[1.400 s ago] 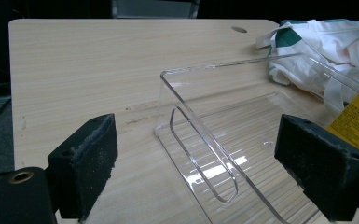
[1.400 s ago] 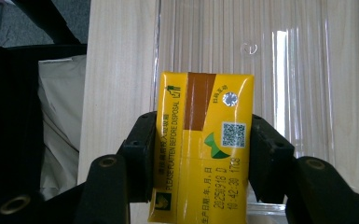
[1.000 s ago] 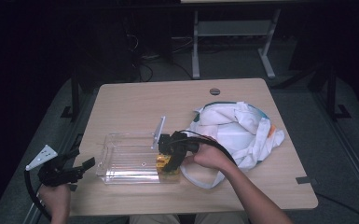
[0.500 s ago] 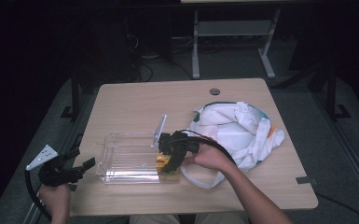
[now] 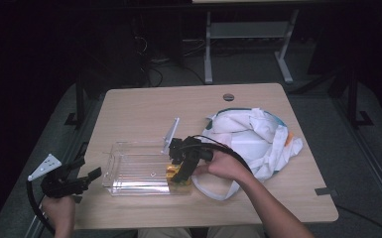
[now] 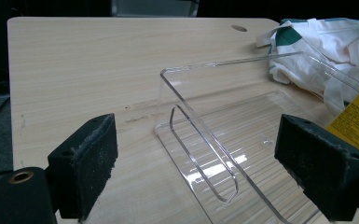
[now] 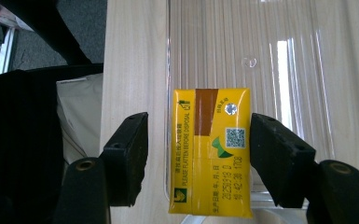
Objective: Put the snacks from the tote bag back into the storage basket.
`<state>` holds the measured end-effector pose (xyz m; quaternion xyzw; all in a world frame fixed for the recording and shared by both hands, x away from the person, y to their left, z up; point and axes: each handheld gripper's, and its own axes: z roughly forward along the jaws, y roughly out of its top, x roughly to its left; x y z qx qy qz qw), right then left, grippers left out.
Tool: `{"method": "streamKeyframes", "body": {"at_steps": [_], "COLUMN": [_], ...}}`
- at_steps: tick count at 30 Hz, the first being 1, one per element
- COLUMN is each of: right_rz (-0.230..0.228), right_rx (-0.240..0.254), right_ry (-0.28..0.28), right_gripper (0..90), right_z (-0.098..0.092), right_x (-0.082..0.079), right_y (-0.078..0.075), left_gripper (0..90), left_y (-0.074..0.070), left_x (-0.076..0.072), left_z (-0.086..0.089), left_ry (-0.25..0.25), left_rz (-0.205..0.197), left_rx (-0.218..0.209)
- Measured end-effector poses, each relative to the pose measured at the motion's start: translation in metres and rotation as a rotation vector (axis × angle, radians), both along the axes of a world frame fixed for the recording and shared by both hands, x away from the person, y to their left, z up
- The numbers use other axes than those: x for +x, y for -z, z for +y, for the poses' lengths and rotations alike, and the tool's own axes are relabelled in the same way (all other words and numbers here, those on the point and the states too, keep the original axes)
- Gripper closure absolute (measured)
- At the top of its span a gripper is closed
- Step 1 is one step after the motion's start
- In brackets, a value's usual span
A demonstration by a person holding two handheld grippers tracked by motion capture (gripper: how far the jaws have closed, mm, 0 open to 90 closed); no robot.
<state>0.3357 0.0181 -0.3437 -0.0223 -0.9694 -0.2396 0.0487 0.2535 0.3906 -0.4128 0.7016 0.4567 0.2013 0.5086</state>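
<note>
Jaws of the right gripper point(image 7: 198, 154) have just been opening and stand clear on both sides of the yellow rectangular drink carton point(image 7: 212, 151), which lies in the clear plastic tray point(image 5: 134, 171) on the pale wooden surface point(image 5: 144, 114) — long axis along the jaws. Well to the tray's other side, the left gripper point(image 6: 198, 168) hangs open, holding nothing.

– What colours has the carton point(image 7: 211, 151)?
– Yellow, with a brown stripe and small green marks. The tray point(image 5: 129, 171) under it is clear plastic with fine ridges.
– And the bag point(image 5: 250, 139) at three o'clock?
– White cloth with teal edges and a little orange. The table point(image 5: 144, 109) is pale wood grain.
</note>
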Motion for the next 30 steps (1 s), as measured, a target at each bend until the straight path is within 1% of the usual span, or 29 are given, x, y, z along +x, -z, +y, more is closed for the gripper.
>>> {"method": "streamKeyframes", "body": {"at_steps": [8,16,18,20,21,28,30], "right_rz": [-0.002,-0.004,-0.004,-0.017,-0.011,-0.028,-0.026], "right_rx": [0.013,0.013,0.022,0.025,0.028,0.03,0.032], "right_ry": [0.014,0.032,0.04,0.042,0.047,0.061,0.066], "right_gripper": [35.9,35.1,34.3,34.5,34.4,33.8,33.8], "right_z": [-0.004,-0.009,-0.01,-0.011,-0.012,-0.018,-0.019], "right_x": [0.001,0.002,0.002,0.003,0.003,0.005,0.006], "right_y": [-0.006,-0.012,-0.014,-0.016,-0.017,-0.022,-0.023], "left_gripper": [12.7,12.7,12.7,12.7,12.7,12.8,12.7], "left_y": [0.0,0.0,0.0,0.0,0.0,0.0,0.0], "left_x": [0.0,0.0,0.0,0.0,0.0,0.0,0.0], "left_z": [0.0,0.0,0.0,0.0,0.0,0.0,0.0], "left_ry": [-0.002,-0.006,-0.004,-0.002,-0.002,-0.004,-0.003], "left_rz": [0.0,-0.001,0.001,0.001,0.001,0.002,0.002], "left_rx": [-0.001,-0.004,-0.001,0.0,0.001,0.001,0.002]}}
